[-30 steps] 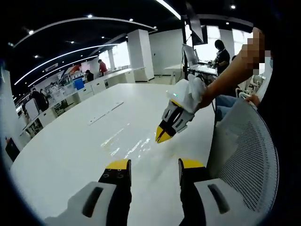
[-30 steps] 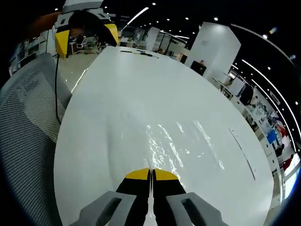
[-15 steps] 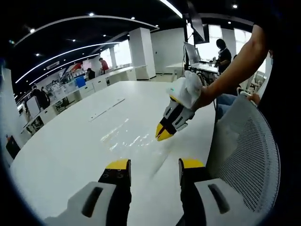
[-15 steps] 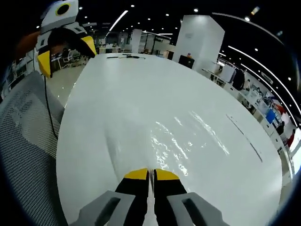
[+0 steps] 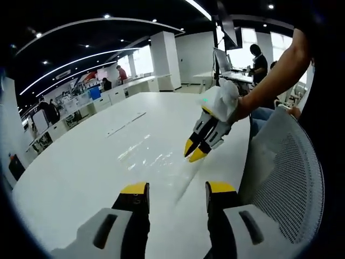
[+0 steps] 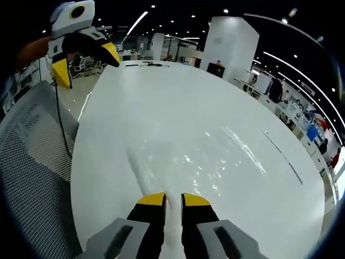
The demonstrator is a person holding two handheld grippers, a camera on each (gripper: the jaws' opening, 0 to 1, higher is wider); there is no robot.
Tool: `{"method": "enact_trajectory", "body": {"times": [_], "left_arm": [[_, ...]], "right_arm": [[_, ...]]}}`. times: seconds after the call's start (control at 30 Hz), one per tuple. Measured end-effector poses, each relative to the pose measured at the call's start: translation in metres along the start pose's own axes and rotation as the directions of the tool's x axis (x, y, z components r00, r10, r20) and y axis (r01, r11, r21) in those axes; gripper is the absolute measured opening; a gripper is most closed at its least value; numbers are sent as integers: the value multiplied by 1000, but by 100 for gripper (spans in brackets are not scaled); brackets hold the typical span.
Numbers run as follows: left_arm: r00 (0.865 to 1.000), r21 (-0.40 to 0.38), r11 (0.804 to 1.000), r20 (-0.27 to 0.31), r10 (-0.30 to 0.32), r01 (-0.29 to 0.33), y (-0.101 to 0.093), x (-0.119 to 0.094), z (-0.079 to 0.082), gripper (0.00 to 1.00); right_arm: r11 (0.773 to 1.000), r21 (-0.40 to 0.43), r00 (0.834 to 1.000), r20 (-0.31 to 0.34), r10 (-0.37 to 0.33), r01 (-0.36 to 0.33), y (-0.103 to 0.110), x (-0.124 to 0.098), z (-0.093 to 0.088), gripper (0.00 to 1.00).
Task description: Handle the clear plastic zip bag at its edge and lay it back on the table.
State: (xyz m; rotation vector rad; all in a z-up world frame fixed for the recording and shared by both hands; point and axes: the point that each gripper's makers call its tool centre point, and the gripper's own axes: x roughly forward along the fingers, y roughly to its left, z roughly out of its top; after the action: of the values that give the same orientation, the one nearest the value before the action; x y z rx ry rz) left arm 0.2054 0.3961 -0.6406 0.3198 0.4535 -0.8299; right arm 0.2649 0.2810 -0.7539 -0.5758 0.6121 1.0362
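The clear zip bag (image 5: 144, 155) lies flat on the white table (image 5: 70, 178), showing mainly as glossy wrinkles. In the right gripper view the bag (image 6: 199, 162) spreads out just ahead of my right gripper (image 6: 173, 199), whose jaws stand a little apart, open, over the bag's near edge. From the left gripper view that right gripper (image 5: 193, 152) hovers tip-down just above the bag's right side, held by a hand. My left gripper (image 5: 175, 189) is open and holds nothing, short of the bag. It also hangs above the table's far left edge as the left gripper (image 6: 87, 63).
A grey mesh chair (image 5: 280, 178) stands against the table's near edge, and the chair (image 6: 32, 162) has a black cable hanging above it. Further people, desks and monitors (image 5: 220, 60) stand far behind. A long thin strip (image 5: 123, 125) lies farther out on the table.
My right gripper's jaws were shut on the bag's edge and have now parted. The bag has settled flatter on the table. The right gripper has tilted and shifted slightly right in the left gripper view.
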Motion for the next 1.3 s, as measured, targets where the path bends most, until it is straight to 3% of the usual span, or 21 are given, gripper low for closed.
{"method": "enact_trajectory", "body": {"times": [0.3,0.73,0.93,1.3], "left_arm": [[1000,-19,1000,8,14,-14,5,-1,-1,41],[999,-63,998,13,31,-31,5,-1,1,44],[999,-87,995,24,41,-39,5,-3,2,45],[999,-123,992,34,39,-34,4,-5,-7,52]], "right_arm": [[998,69,1000,24,-18,16,4,-13,0,13],[981,182,997,41,-71,62,-3,-45,7,33],[970,227,992,77,-104,84,-8,-64,12,41],[947,294,980,113,-167,127,-11,-97,3,56]]}}
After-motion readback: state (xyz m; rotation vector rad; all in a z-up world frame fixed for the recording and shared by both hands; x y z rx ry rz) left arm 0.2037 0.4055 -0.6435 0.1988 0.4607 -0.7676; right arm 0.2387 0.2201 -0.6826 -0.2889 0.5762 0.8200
